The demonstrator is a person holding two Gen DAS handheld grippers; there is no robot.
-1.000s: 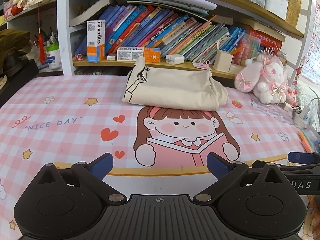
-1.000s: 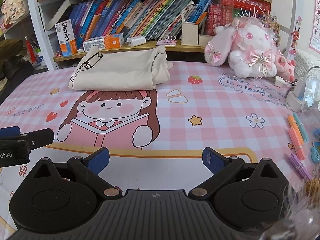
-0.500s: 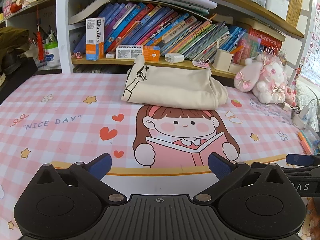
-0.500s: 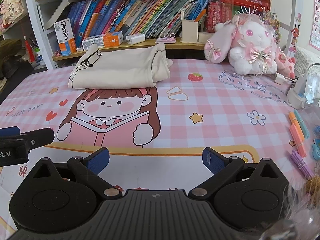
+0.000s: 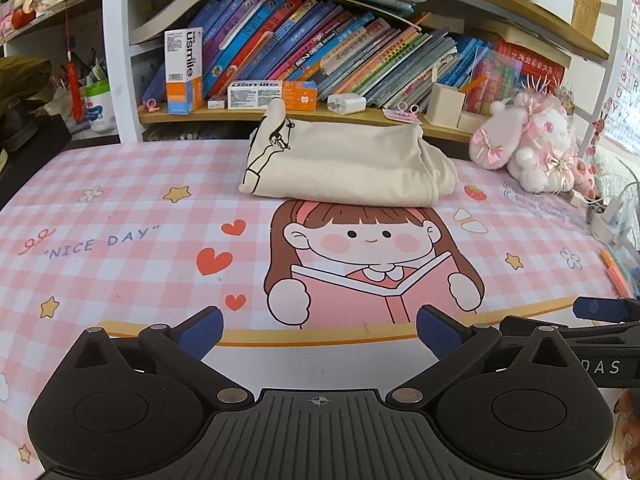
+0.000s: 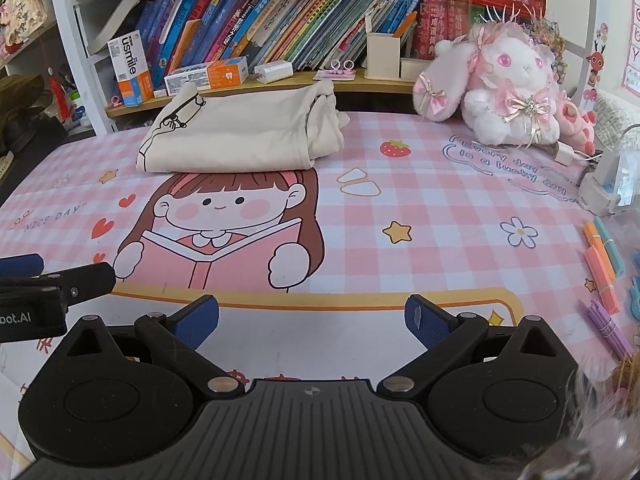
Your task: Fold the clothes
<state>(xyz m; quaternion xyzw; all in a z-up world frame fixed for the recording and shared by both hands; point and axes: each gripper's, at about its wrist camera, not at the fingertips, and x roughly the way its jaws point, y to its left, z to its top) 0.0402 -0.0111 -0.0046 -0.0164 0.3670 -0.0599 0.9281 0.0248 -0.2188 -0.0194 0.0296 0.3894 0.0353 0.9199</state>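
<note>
Since a second ago both cameras have eased slightly back and up, so the cream garment (image 5: 344,168) sits a touch lower in each view, while it has not shifted on the mat. The left gripper (image 5: 318,326) hovers over the near white edge of the pink checked mat (image 5: 120,208), its blue-padded jaws spread wide with nothing between them. The right gripper (image 6: 312,318) hovers just beside it at the same near edge, jaws equally wide and empty.

The garment lies folded into a thick rectangle at the far side of the mat, directly above the head of the printed cartoon girl (image 5: 372,256), its near hem touching her hair band. A black line drawing shows on the garment's left end, and loose layers bunch at its right end. Behind the garment runs a low shelf of books (image 5: 320,56). Right of the garment, well apart, a pink and white plush rabbit (image 6: 496,92) sits at the mat's far edge. Coloured pens (image 6: 600,260) lie far to the garment's right.
</note>
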